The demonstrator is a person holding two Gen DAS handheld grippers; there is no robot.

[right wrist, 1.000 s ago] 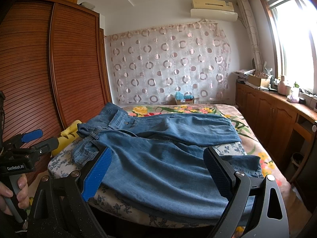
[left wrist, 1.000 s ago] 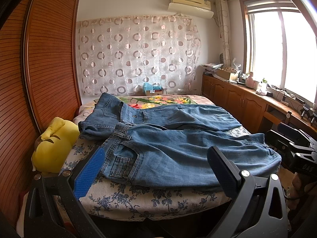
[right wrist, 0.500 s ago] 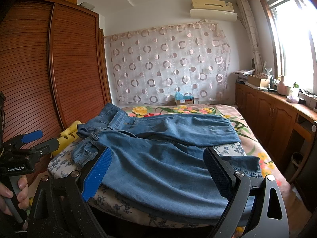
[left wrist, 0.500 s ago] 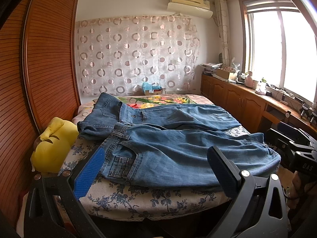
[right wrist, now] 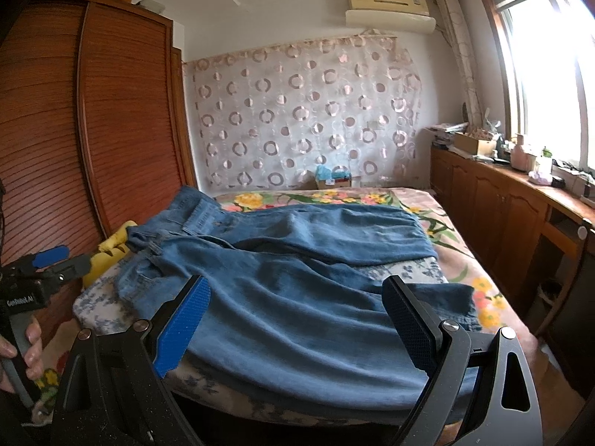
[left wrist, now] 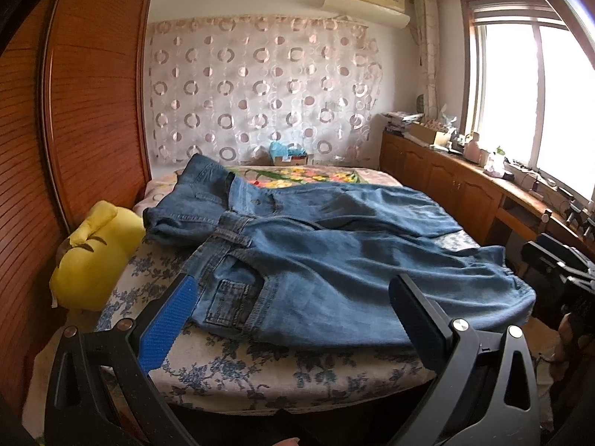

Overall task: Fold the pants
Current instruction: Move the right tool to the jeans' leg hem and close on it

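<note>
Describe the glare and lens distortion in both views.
Left wrist view: the window is blown out white and the wardrobe bows from the fisheye. Right wrist view: the same window glares, while the jeans stay sharp and evenly lit.

Sunlit window (left wrist: pixel 528 85), circle-patterned curtain (left wrist: pixel 260 93), wooden wardrobe (left wrist: pixel 93 104).

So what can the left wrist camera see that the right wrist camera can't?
Only the left wrist view shows the jeans' back pocket close up and the right gripper's dark body at its edge. Only the right wrist view shows a hand holding the left gripper's handle, and the bare flowered bedspread beside the legs. Both show the jeans, the yellow plush toy, the wardrobe and open jaws.
</note>
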